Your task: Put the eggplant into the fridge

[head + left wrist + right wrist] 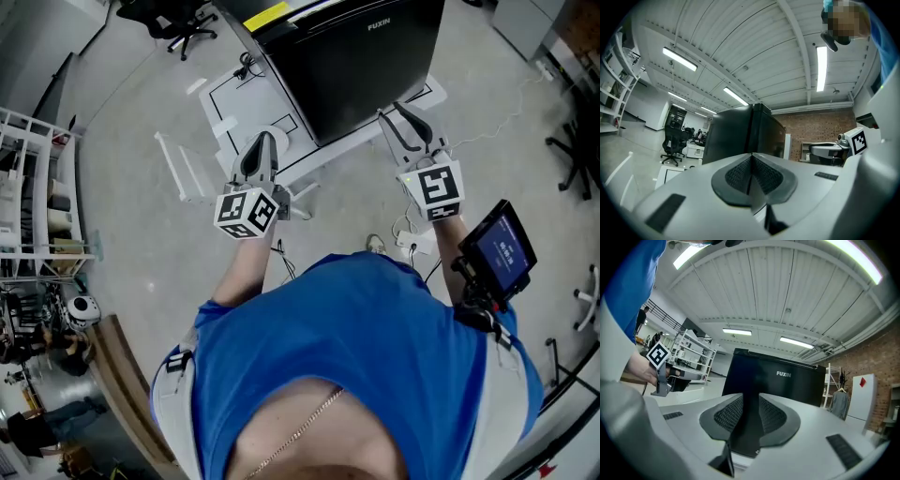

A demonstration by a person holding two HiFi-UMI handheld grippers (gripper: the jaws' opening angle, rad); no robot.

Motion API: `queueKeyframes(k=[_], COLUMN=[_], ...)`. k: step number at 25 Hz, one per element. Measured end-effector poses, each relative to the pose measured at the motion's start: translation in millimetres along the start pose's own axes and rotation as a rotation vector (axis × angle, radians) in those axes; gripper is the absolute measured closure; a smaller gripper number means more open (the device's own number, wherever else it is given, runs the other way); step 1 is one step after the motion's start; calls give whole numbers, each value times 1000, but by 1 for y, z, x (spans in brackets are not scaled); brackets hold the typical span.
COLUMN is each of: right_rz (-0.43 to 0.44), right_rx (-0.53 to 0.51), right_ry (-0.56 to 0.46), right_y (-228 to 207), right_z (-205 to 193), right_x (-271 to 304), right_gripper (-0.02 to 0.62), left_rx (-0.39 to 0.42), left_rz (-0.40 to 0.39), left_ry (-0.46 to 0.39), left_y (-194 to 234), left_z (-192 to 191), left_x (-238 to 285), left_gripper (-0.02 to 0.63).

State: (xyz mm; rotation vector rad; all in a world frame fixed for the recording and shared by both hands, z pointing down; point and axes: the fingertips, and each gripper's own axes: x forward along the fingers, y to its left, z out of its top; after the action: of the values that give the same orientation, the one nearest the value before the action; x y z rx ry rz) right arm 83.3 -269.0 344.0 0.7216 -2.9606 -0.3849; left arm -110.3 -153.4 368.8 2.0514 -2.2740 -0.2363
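Observation:
A black fridge marked FUXIN stands on the floor straight ahead with its door closed; I see it too in the left gripper view and the right gripper view. No eggplant shows in any view. My left gripper is held level toward the fridge's left corner, and its pads touch with nothing between them. My right gripper points at the fridge's right front corner. Its jaws stand apart with only the fridge front visible through the gap.
A white mat with black outlines lies under the fridge. Cables and a power strip lie on the floor near my feet. White shelving stands at the left, with office chairs at the back and right.

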Motion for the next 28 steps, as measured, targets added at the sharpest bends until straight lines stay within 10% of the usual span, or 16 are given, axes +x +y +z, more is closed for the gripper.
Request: queueKeyframes(k=[6,28], right_rz=[-74,-92], right_rx=[36,81], right_ry=[0,-16], right_y=[-21,-30], right_z=[-12,-13], right_x=[-35,-58], right_gripper=[591,594], left_rx=[3,6], left_rz=[-54,-104], left_ry=[15,4], left_y=[-24,-52], left_z=[-4,-1], left_x=[15,28], left_gripper=[597,597])
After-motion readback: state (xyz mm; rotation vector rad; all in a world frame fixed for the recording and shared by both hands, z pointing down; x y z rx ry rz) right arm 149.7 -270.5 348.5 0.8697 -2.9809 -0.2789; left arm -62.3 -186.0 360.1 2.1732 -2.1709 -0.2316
